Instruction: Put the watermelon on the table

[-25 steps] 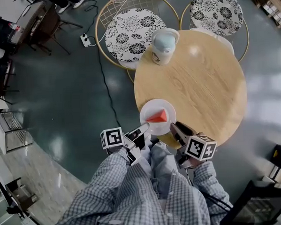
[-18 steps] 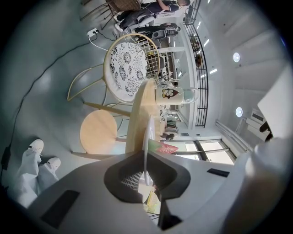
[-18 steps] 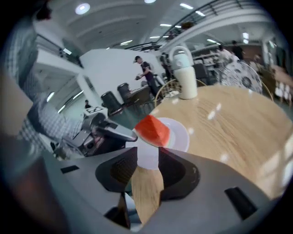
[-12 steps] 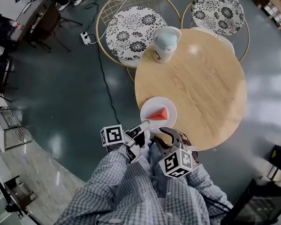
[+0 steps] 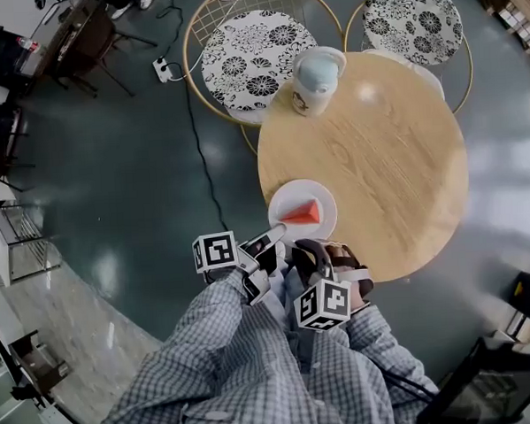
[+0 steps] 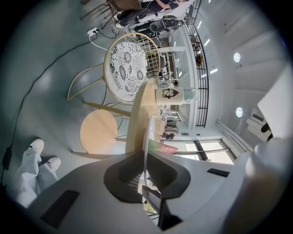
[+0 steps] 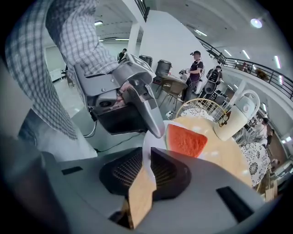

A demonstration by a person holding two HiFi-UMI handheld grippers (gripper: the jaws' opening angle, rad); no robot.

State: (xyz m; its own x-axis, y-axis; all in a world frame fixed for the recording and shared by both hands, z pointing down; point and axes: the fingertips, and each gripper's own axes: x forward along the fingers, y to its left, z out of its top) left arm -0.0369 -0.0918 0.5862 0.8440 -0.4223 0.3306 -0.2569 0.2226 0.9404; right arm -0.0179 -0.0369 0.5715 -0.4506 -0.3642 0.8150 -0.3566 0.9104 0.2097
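A red watermelon wedge (image 5: 302,214) (image 7: 185,140) lies on a white plate (image 5: 286,197) at the near edge of the round wooden table (image 5: 377,148). My left gripper (image 5: 271,239) (image 6: 145,169) is shut on the plate's left rim (image 6: 147,132), which shows edge-on between its jaws. My right gripper (image 5: 309,249) (image 7: 147,164) points down at the plate's near rim (image 7: 151,141). Its jaws are closing, with the rim in the gap between them and the table's wooden edge showing below. The pads do not visibly press on the rim.
A pale lidded jug (image 5: 316,80) (image 7: 236,116) stands at the table's far left edge. Two round chairs with patterned cushions (image 5: 248,61) (image 5: 410,13) sit beyond the table. A cable and power strip (image 5: 162,70) lie on the grey floor to the left.
My right gripper has rolled about a quarter turn and slid left from the table's edge to the plate's near rim, its jaws narrowing. The left gripper and plate stay put.
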